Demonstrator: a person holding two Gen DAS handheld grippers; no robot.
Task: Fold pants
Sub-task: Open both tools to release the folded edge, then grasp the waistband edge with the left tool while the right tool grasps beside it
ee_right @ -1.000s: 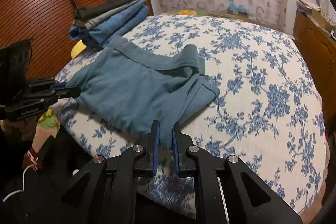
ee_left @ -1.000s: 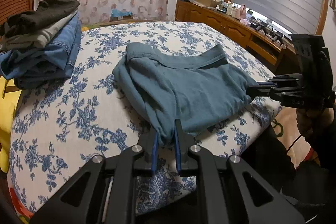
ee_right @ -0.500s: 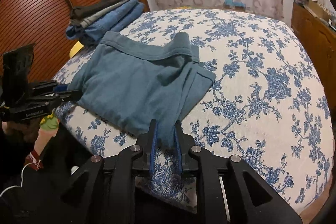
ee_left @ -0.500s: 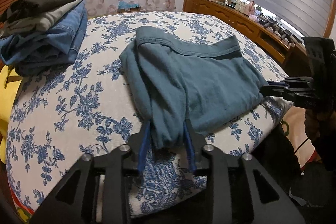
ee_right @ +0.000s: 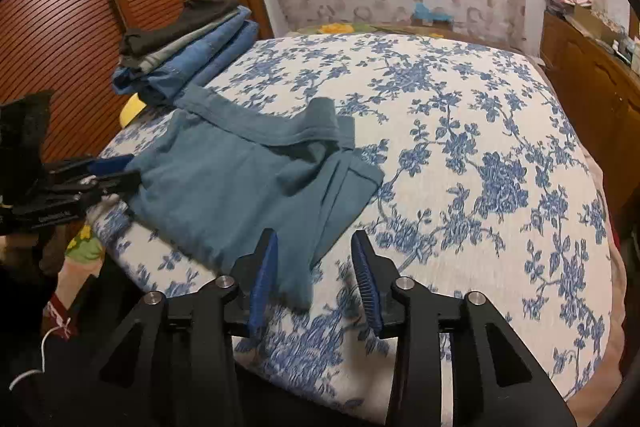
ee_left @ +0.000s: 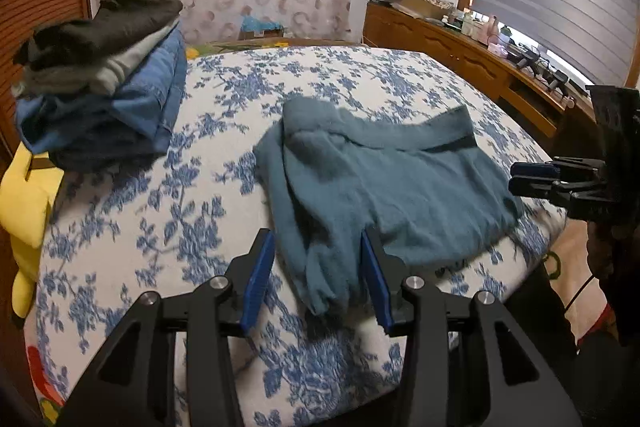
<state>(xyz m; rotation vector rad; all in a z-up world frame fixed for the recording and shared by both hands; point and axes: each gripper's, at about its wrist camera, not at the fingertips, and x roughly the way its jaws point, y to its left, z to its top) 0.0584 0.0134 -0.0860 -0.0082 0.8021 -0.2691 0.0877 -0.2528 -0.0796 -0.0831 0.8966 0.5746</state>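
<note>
Teal pants (ee_left: 384, 187) folded along the bed's (ee_left: 200, 227) near edge, long axis running between both arms. Left hand-held gripper (ee_left: 318, 263) and right hand-held gripper (ee_right: 314, 267) released, straddling opposite near corners, equally close.

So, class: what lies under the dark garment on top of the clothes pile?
Under the dark garment lies a grey folded piece, then blue denim, all on the floral bedspread. Anything deeper inside the pile is covered.
</note>
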